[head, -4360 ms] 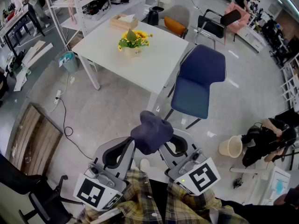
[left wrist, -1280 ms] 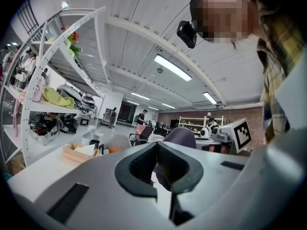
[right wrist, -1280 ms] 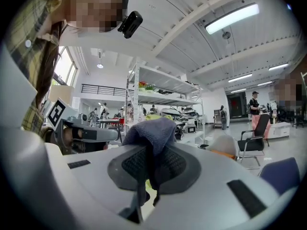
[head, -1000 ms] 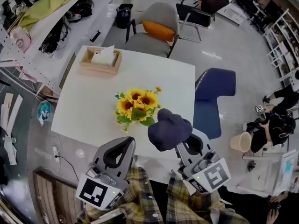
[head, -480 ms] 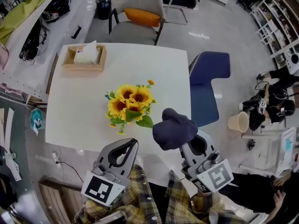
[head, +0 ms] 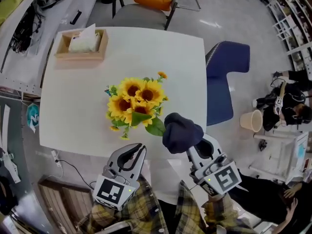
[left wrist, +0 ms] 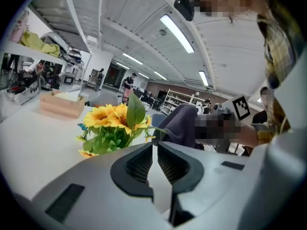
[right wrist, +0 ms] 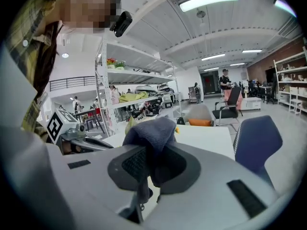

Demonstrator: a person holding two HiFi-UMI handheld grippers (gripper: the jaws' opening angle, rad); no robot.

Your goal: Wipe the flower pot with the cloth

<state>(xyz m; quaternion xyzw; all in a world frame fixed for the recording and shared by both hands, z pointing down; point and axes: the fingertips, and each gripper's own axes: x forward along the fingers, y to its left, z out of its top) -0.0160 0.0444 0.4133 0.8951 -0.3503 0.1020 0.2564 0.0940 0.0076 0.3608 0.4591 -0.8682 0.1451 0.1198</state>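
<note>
A bunch of yellow sunflowers point(head: 134, 105) stands on the white table point(head: 165, 57); its leaves hide the pot in the head view and in the left gripper view, where the sunflowers point(left wrist: 114, 126) are close ahead. My right gripper point(head: 194, 146) is shut on a dark blue-grey cloth point(head: 181, 131), bunched up just right of the flowers at the table's near edge. In the right gripper view the cloth point(right wrist: 152, 132) fills the jaws of my right gripper point(right wrist: 151, 153). My left gripper point(head: 138, 148) is shut and empty, just below the flowers; in its own view the jaws of my left gripper point(left wrist: 155, 145) meet.
A wooden tissue box point(head: 82, 44) sits at the table's far left corner. A blue chair point(head: 226, 79) stands at the right side, a grey chair with an orange cushion point(head: 148, 0) at the far side. A beige bucket point(head: 251, 121) and a seated person point(head: 287, 106) are at the right.
The table and flowers have come much nearer, from far across the floor to right under me. Both grippers have sunk toward the table's near edge, the cloth still in the right one.
</note>
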